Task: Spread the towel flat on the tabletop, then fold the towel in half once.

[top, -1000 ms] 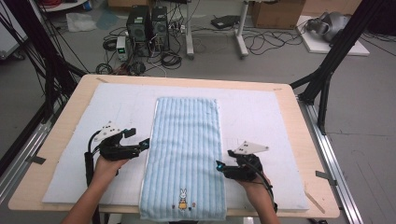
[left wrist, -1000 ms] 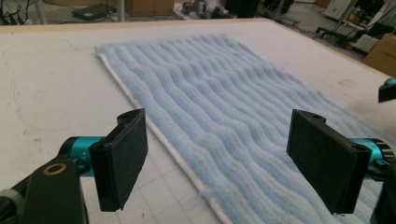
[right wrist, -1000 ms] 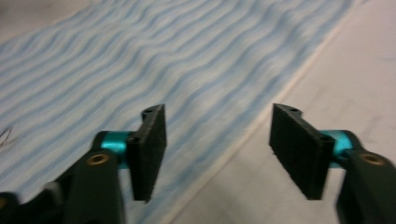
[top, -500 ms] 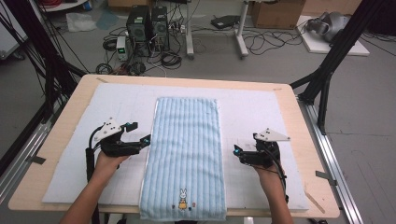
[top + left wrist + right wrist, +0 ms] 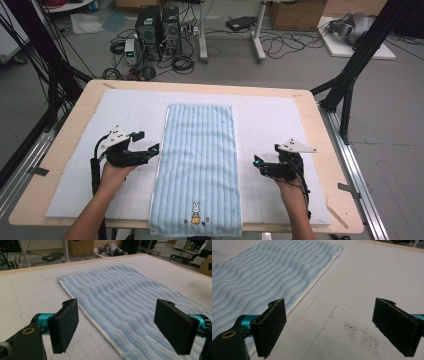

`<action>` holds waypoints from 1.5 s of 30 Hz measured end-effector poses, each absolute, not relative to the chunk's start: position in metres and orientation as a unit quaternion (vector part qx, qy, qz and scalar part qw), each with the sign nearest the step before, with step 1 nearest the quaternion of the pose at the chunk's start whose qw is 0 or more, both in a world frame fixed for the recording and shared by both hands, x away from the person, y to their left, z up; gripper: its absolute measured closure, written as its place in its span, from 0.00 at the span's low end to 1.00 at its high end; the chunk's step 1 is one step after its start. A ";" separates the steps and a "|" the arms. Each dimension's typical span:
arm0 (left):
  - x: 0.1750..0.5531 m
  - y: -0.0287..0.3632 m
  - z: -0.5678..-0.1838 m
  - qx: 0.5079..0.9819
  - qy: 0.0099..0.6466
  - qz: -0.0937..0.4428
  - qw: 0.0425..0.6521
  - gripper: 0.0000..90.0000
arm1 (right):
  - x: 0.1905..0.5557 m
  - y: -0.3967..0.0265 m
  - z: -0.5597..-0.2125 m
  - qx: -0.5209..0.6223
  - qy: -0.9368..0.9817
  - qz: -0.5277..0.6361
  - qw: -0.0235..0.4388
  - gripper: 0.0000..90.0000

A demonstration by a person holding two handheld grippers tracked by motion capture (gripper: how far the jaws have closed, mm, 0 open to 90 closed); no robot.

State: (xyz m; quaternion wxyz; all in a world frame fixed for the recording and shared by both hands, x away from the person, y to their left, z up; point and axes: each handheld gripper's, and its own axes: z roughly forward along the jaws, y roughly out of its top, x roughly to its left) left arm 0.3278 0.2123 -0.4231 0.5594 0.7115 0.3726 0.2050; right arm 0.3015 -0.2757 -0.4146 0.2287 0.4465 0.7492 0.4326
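I read this as the pause between folds: the blue striped towel (image 5: 197, 170) lies flat, already narrowed into a long strip, down the middle of the white mat (image 5: 280, 120) on the counter (image 5: 325, 135), its near end with the small rabbit print (image 5: 195, 210) hanging just over the front edge. My left gripper (image 5: 152, 149) sits just beside the towel's left long edge, jaws wide with nothing between them; in the left gripper view the white hem (image 5: 100, 327) runs between the pads (image 5: 63, 327), but they do not press on it. My right gripper (image 5: 259, 162) stands a little off the right long edge over bare mat, its jaws having just been opening and now spread wide and empty, with some dark specks (image 5: 359, 333) on the mat ahead of it. I judge the next move calls for both grippers to go to the near corners, pinch them together, and carry that end toward the far end evenly, so the strip does not skew. No containers are on the counter.
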 end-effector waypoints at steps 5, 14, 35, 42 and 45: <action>0.329 0.215 -0.424 0.707 0.383 0.198 0.561 0.22 | 0.303 -0.274 -0.417 0.447 0.753 0.428 0.226 0.12; 0.330 0.219 -0.428 0.703 0.402 0.189 0.555 0.22 | 0.303 -0.275 -0.419 0.452 0.753 0.425 0.219 0.12; 0.384 0.214 -0.405 0.709 0.430 0.177 0.530 0.22 | 0.300 -0.272 -0.419 0.458 0.743 0.442 0.206 0.12; 0.406 0.201 -0.410 0.714 0.438 0.163 0.521 0.26 | 0.298 -0.275 -0.421 0.462 0.742 0.440 0.206 0.12; 0.413 0.196 -0.417 0.718 0.448 0.167 0.506 0.27 | 0.297 -0.276 -0.421 0.465 0.741 0.439 0.206 0.12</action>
